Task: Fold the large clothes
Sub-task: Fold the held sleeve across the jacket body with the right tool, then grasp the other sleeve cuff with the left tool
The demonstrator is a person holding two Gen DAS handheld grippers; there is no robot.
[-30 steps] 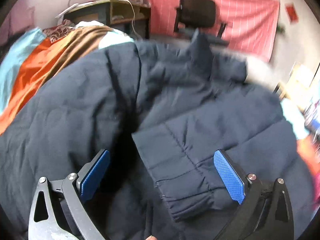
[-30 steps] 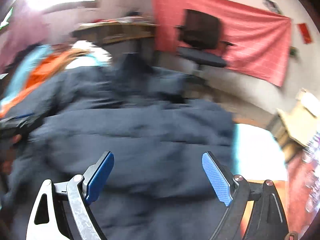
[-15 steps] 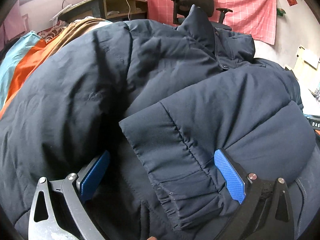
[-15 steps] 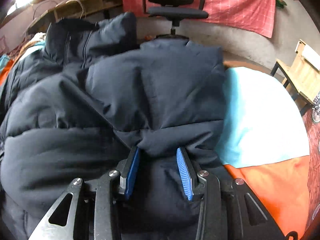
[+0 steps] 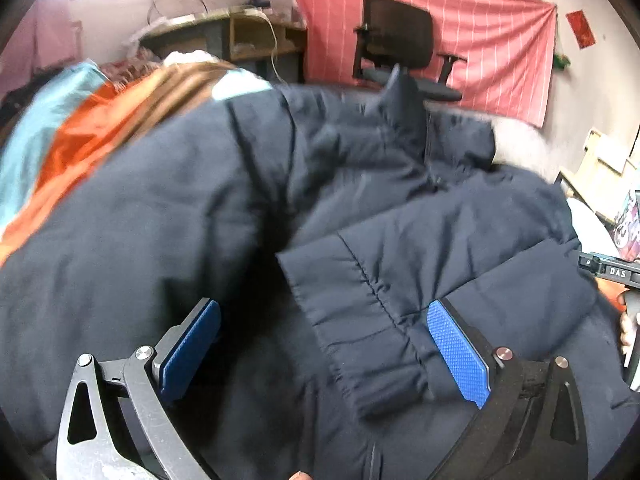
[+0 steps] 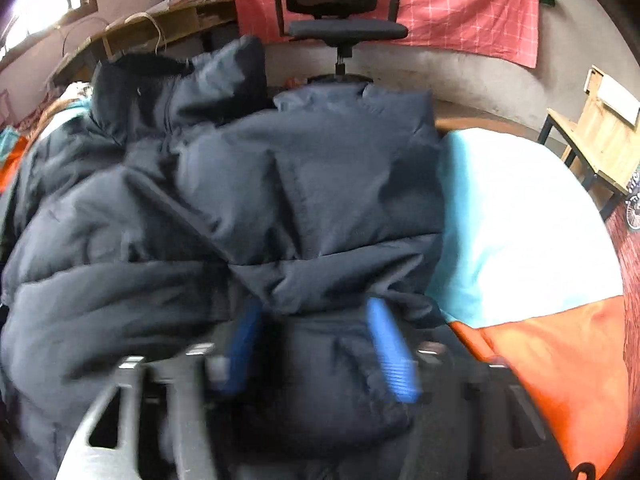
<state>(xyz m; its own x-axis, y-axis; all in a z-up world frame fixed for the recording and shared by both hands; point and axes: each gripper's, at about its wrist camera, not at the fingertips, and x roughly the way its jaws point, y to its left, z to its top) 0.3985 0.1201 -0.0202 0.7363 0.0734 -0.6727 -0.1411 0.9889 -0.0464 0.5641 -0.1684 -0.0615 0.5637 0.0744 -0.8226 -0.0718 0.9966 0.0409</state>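
Observation:
A dark navy puffer jacket point(image 5: 168, 216) lies spread over the bed. One sleeve is folded across the body, and its gathered cuff point(image 5: 360, 344) lies between the blue pads of my left gripper point(image 5: 328, 348). That gripper stands wide open over the cuff. In the right wrist view the jacket point(image 6: 320, 176) is bunched at its right side. My right gripper point(image 6: 318, 350) is blurred and its jaws are opening, with a puffy fold of jacket still between the pads. A hand point(image 5: 626, 328) on the right gripper's body shows at the left view's right edge.
The bed cover is orange point(image 6: 552, 360), teal and white point(image 6: 528, 216) to the right of the jacket. Beyond the bed stand a black office chair point(image 6: 344, 28), a wooden desk point(image 5: 240, 36) and a wooden chair point(image 6: 600, 128). A red cloth point(image 5: 480, 40) hangs on the wall.
My right gripper came down onto the jacket's right side, shut on a fold, and now its jaws spread apart again. My left gripper stayed open over the cuff and drew back a little.

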